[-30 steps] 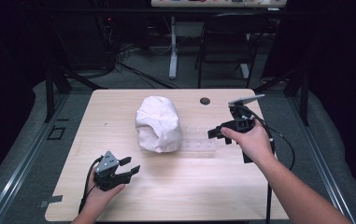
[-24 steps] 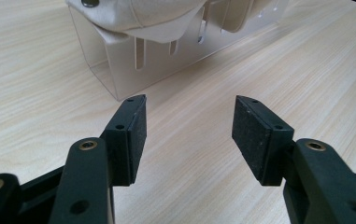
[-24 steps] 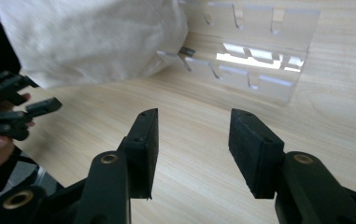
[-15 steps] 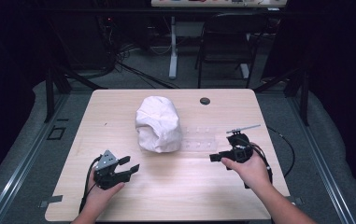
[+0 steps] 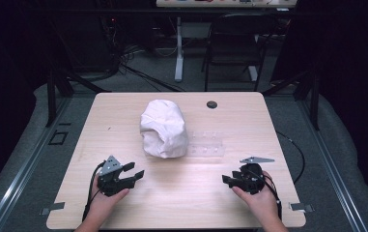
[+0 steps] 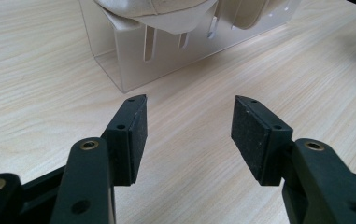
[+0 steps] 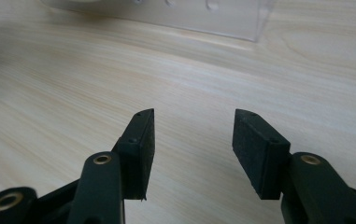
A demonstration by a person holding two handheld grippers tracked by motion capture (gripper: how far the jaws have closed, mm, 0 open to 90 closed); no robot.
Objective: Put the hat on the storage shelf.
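A: Centre of the counter [image 5: 123,116], a little toward the far side: a white crumpled bundle [image 5: 163,128], cloth or paper, cannot tell which. Upright lump, creased.

B: And beside it?

A: A clear plastic rack [image 5: 205,145], touching or just beside the bundle's right flank, running off to the right. In the left gripper view the rack [image 6: 175,51] shows slotted walls, and the white bundle [image 6: 157,11] sits over its top edge there.

B: Anything else on the surface?

A: A small dark round disc [image 5: 212,104] near the far edge, right of centre, well apart from the bundle.

B: Left claw?

A: Left claw [image 5: 132,172] at the near left, held in the person's left hand [image 5: 105,200], low at the wood, aimed toward the right and the middle. Jaws parted wide, nothing between them; its own view [image 6: 188,133] has bare woodgrain in the gap.

B: Right claw?

A: Right claw [image 5: 227,181] near right, in the right hand [image 5: 259,200], pointing left. Also spread wide and empty; own view [image 7: 193,140] shows only counter between the pads [image 7: 255,151], with the rack's [image 7: 213,16] lower wall at the far top.

B: Surroundings?

A: Dark room, cables on the floor, a chair [image 5: 232,48] and a table leg [image 5: 178,53] beyond the far edge.
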